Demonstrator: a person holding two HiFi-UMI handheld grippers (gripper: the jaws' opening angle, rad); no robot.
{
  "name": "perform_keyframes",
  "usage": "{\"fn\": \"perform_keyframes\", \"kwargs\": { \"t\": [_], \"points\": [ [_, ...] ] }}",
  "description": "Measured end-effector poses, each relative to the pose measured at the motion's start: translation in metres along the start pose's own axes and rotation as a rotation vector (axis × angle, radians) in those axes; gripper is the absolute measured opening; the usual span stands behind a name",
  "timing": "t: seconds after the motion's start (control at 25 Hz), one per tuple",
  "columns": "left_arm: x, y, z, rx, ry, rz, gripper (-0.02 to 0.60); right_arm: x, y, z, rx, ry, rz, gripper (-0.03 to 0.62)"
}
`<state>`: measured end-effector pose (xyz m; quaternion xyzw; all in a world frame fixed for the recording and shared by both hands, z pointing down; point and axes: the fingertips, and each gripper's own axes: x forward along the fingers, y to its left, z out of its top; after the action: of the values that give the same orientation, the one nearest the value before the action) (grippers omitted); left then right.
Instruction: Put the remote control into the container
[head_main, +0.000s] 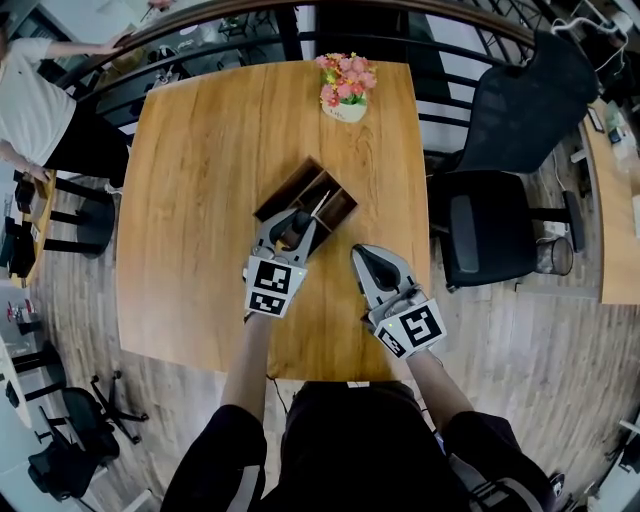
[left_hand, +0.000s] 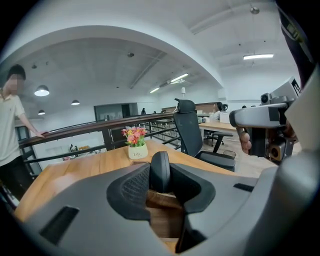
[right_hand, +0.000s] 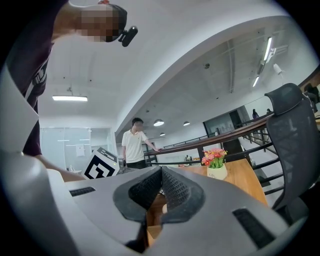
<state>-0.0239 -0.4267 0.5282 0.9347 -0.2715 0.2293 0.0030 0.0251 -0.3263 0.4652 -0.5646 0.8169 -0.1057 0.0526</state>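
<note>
A dark wooden container (head_main: 318, 193) with several compartments stands at the middle of the table (head_main: 200, 200). My left gripper (head_main: 296, 228) hangs over the container's near end, shut on the black remote control (head_main: 290, 236). In the left gripper view the remote control (left_hand: 160, 171) stands upright between the jaws, with the brown wood of the container (left_hand: 161, 201) just below. My right gripper (head_main: 372, 265) is over the table to the right of the container, its jaws shut with nothing held; the right gripper view shows its pads (right_hand: 172, 187) pressed together.
A white pot of pink flowers (head_main: 345, 92) stands at the table's far edge. A black office chair (head_main: 500, 200) sits to the right of the table. A person in a white shirt (head_main: 30, 100) leans on the railing at far left.
</note>
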Motion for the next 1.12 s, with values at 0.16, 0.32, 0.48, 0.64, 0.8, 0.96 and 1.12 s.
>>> {"fn": "perform_keyframes", "kwargs": {
  "t": [0.16, 0.32, 0.48, 0.64, 0.8, 0.96, 1.12],
  "points": [
    [0.0, -0.001, -0.002, 0.011, 0.0, 0.014, 0.118, 0.001, 0.002, 0.0, -0.002, 0.001, 0.001, 0.018],
    [-0.004, 0.0, 0.002, 0.012, -0.02, 0.039, 0.118, -0.001, 0.004, -0.001, -0.004, 0.003, 0.005, 0.018],
    [-0.011, 0.0, 0.006, 0.005, -0.032, 0.048, 0.118, -0.004, 0.006, 0.0, -0.005, 0.003, 0.008, 0.018],
    [-0.021, -0.005, 0.007, -0.007, -0.042, 0.059, 0.118, -0.008, 0.011, 0.001, -0.007, 0.004, 0.021, 0.018],
    [-0.037, -0.013, 0.014, -0.046, -0.078, 0.091, 0.118, -0.015, 0.017, 0.005, -0.009, -0.001, 0.038, 0.018],
    [-0.056, -0.03, 0.023, -0.062, -0.107, 0.123, 0.118, -0.025, 0.025, 0.012, -0.011, -0.006, 0.064, 0.018],
    [-0.079, -0.055, 0.034, -0.081, -0.136, 0.158, 0.118, -0.044, 0.034, 0.021, -0.02, -0.02, 0.097, 0.018]
  ]
}}
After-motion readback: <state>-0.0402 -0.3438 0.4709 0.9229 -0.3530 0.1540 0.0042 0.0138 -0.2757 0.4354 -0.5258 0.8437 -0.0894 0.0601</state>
